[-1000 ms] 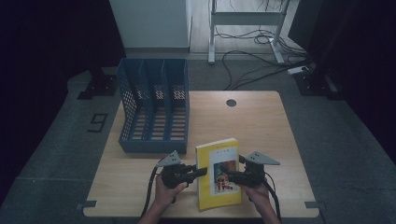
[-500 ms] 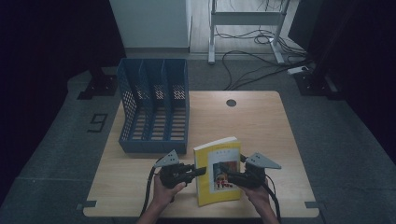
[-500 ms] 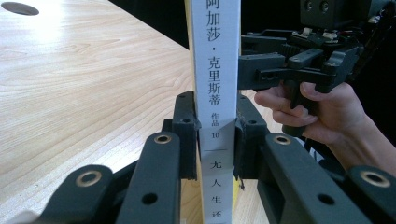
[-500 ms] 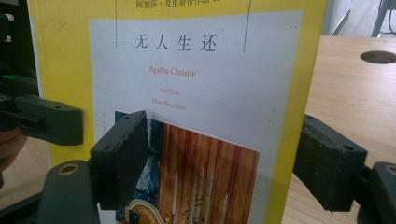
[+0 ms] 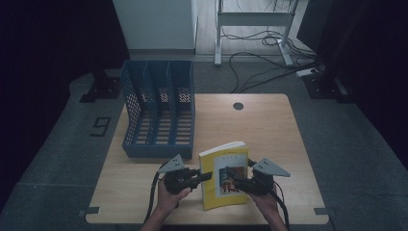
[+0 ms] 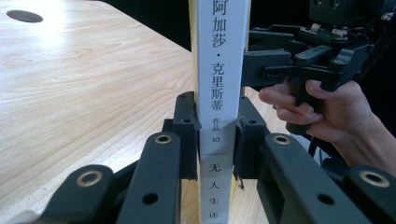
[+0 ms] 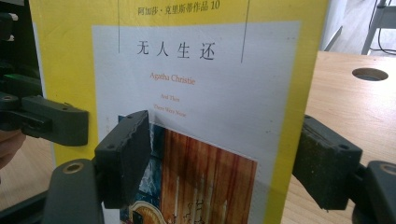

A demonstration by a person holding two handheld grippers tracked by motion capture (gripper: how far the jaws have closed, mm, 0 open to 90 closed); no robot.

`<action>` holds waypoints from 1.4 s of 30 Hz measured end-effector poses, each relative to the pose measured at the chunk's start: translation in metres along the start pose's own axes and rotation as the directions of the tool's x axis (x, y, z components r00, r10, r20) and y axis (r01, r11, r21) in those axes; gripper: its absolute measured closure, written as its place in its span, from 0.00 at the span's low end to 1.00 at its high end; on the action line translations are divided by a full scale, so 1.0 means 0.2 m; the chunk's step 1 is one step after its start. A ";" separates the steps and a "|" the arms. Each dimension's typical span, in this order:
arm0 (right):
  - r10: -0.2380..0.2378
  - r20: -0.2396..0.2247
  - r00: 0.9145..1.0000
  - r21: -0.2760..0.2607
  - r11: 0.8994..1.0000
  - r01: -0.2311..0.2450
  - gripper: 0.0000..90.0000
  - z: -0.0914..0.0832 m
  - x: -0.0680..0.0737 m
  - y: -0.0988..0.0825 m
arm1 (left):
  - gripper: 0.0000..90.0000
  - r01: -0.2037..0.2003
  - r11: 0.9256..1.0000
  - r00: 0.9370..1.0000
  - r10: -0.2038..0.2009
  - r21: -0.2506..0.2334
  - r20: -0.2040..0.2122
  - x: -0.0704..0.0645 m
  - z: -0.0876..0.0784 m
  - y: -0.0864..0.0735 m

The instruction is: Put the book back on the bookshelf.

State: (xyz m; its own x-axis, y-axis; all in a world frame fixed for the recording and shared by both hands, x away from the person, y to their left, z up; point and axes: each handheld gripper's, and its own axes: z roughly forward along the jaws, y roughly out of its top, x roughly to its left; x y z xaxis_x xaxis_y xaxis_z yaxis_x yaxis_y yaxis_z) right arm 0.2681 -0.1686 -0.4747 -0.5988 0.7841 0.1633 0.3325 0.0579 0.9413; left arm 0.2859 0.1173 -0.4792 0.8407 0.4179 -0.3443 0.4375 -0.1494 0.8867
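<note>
Wooden table, blue file rack behind upright yellow book, apparently unobstructed

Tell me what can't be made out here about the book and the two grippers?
- Book back cover: hidden in every view; the book's own body hides it.
- Spine foot: cut off by the bottom edge of the left gripper view, below the left gripper, shut on the spine.
- Right gripper: in its own view, whether the far pad touches the book is unclear.
- Rack: what lies low in its slots is too small and dim in the high view.
</note>
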 end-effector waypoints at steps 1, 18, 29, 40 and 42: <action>-0.002 0.001 1.000 0.000 1.000 0.002 0.28 0.00 0.00 0.00 | 0.83 0.002 1.000 1.000 -0.002 -0.001 0.001 0.00 0.00 0.00; -0.012 -0.006 1.000 0.003 1.000 0.012 0.30 0.01 0.01 -0.01 | 0.78 0.020 1.000 1.000 -0.021 -0.022 -0.010 0.00 0.00 0.01; -0.024 0.000 1.000 0.012 1.000 0.024 0.30 0.02 0.01 -0.02 | 0.75 0.034 0.999 0.999 -0.034 -0.027 -0.016 0.00 0.00 0.02; -0.023 -0.006 1.000 0.011 1.000 0.023 0.30 0.02 0.01 -0.02 | 0.76 0.033 0.999 0.999 -0.033 -0.032 -0.022 -0.01 0.00 0.08; -0.026 -0.005 1.000 0.011 1.000 0.026 0.30 0.02 0.01 -0.02 | 0.76 0.034 0.999 0.999 -0.034 -0.033 -0.023 -0.01 0.00 0.08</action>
State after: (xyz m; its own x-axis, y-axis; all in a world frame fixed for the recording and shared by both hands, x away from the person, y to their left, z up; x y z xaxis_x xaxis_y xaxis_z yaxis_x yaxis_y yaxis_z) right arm 0.2681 -0.1655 -0.4789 -0.6106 0.7795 0.1398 0.3246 0.0853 0.9420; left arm 0.2916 0.1131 -0.4643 0.8175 0.4435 -0.3673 0.4545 -0.1052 0.8845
